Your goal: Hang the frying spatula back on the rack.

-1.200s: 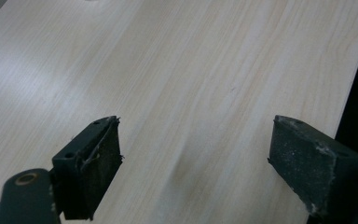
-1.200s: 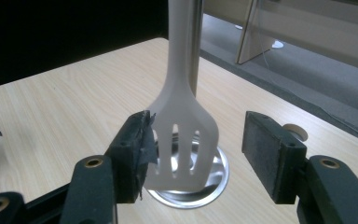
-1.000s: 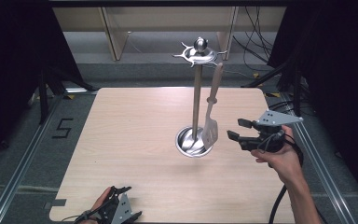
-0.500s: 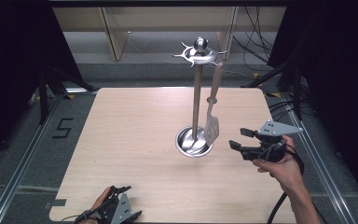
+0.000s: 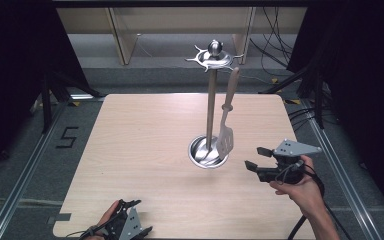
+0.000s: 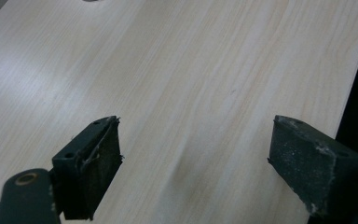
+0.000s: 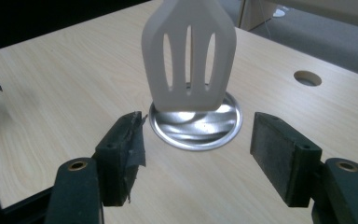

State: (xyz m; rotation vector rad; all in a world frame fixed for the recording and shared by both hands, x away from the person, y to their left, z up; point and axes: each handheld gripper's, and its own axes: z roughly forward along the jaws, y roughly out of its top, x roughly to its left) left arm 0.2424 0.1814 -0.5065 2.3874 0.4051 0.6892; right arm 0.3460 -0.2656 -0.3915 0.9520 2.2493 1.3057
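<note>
pale slotted spatula (image 7: 189, 51), silver stand (image 5: 210, 95), light woodgrain table (image 5: 140, 140)

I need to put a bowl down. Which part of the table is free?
The table is bare left of the utensil stand, up to the left tongs. It is crowded on the right: the hanging spatula and the open right tongs.

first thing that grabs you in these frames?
The metal utensil stand mid-table, with one pale slotted spatula hanging from its top ring over the round base. Next, the right claw, open, beside the base and aimed at the spatula; the left claw sits open at the near edge.
</note>
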